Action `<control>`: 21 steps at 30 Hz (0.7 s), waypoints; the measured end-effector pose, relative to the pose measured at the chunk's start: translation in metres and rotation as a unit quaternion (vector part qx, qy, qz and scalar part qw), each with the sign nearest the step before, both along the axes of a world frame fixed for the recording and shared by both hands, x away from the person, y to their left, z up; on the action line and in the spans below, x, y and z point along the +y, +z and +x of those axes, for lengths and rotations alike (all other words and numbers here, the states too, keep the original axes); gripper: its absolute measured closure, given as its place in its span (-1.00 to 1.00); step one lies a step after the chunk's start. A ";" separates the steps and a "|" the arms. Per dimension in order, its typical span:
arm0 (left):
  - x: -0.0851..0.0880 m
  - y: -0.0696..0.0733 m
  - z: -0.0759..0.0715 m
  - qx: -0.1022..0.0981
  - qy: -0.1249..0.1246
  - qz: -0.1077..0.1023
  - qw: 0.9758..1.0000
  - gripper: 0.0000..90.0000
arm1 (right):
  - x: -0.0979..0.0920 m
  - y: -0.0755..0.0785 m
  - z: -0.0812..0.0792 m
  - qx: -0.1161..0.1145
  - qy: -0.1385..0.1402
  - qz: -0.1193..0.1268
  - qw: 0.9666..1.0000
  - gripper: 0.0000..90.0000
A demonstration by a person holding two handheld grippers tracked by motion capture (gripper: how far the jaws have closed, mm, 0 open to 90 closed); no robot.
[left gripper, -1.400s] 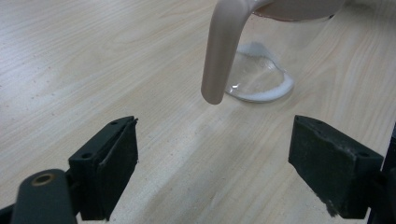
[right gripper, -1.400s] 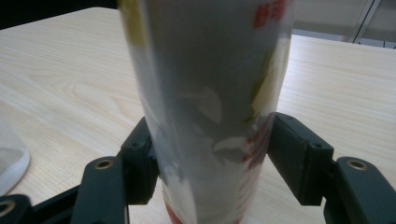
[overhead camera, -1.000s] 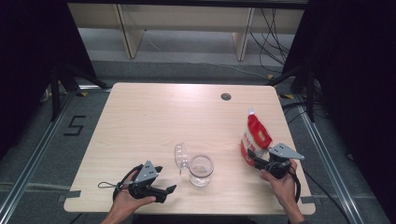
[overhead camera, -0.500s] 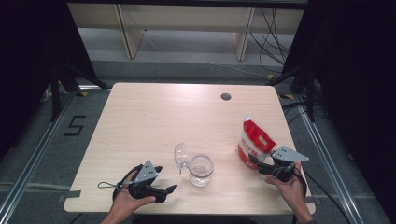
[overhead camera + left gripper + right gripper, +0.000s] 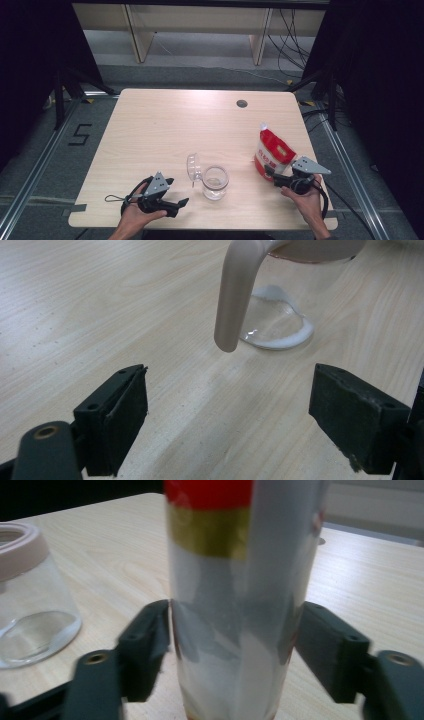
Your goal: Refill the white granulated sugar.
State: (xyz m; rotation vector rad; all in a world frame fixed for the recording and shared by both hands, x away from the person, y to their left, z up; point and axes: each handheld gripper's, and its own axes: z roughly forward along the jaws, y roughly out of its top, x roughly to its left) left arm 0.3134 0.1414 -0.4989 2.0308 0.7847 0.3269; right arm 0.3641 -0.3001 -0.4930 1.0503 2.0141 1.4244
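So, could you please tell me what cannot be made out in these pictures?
- Bag: top and base cut off by the frame edges in the right gripper view, print blurred; too small to read in the high view.
- Right gripper: jaws have just been opening around the bag; blur hides whether the pads touch it.
- Jar: body cut off by the top edge in the left gripper view.

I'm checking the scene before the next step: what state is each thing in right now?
Bag: upright on the table, slightly tilted, top closed.
Jar: upright, open, empty.
Lid: off, hinged open beside the jar's rim.
Left hand-held gripper: open, holding nothing, aimed at the jar.
Right hand-held gripper: jaws just opened wider; the bag stands between them, whether the pads press is unclear.
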 end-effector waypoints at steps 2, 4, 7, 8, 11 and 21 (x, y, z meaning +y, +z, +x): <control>0.000 0.000 0.000 0.001 0.000 -0.001 1.000 -0.66 | 0.000 -0.002 0.003 -0.009 -0.005 -0.006 1.000 -0.48; -0.001 0.000 0.000 0.002 0.000 -0.005 1.000 -0.66 | 0.002 -0.002 0.003 -0.011 -0.003 0.012 1.000 -0.51; -0.001 0.000 0.000 0.001 -0.001 0.003 1.000 -0.66 | 0.005 -0.004 0.004 -0.023 0.001 0.015 1.000 -0.50; -0.001 -0.001 0.001 -0.003 0.001 0.004 1.000 -0.65 | 0.004 -0.004 0.005 -0.025 0.000 0.007 1.000 -0.50; -0.002 -0.002 0.000 0.001 0.000 -0.006 1.000 -0.66 | 0.004 -0.005 0.006 -0.035 -0.006 0.012 0.999 -0.51; -0.001 -0.001 0.001 -0.001 -0.008 0.005 1.000 -0.66 | 0.005 -0.009 0.009 -0.047 -0.013 0.025 0.999 -0.42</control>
